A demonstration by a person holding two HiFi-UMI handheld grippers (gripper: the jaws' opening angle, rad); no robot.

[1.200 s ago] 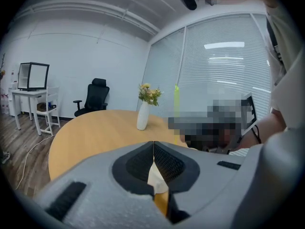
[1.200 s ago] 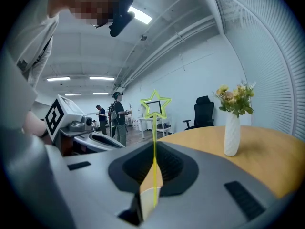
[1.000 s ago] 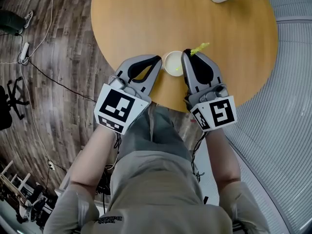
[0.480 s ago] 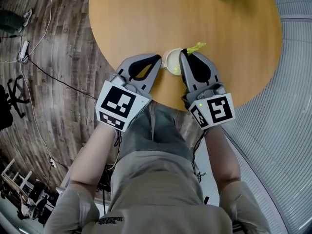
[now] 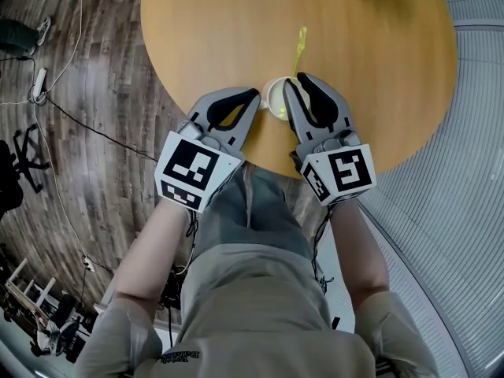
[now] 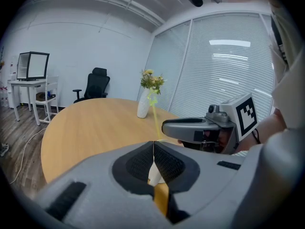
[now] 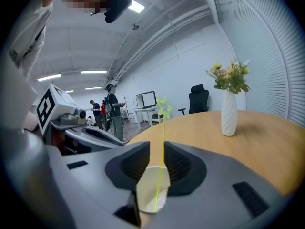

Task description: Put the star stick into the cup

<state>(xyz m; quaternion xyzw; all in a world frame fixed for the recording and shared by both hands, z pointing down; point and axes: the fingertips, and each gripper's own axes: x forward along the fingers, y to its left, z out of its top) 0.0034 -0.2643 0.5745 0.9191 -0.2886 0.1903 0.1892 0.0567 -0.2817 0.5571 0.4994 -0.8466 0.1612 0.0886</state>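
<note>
Right gripper (image 7: 156, 150) stands parted, loose around the star stick (image 7: 163, 123), whose foot sits in the cup (image 7: 150, 190) at lower centre. Left gripper (image 6: 153, 148) is clenched, empty, beside the cup. Withdrawing carelessly could snag the tall stick and topple the light cup.

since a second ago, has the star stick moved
Yes. The star stick jutted right of the cup; now its lower end is inside the cup, star pointing across the table.
</note>
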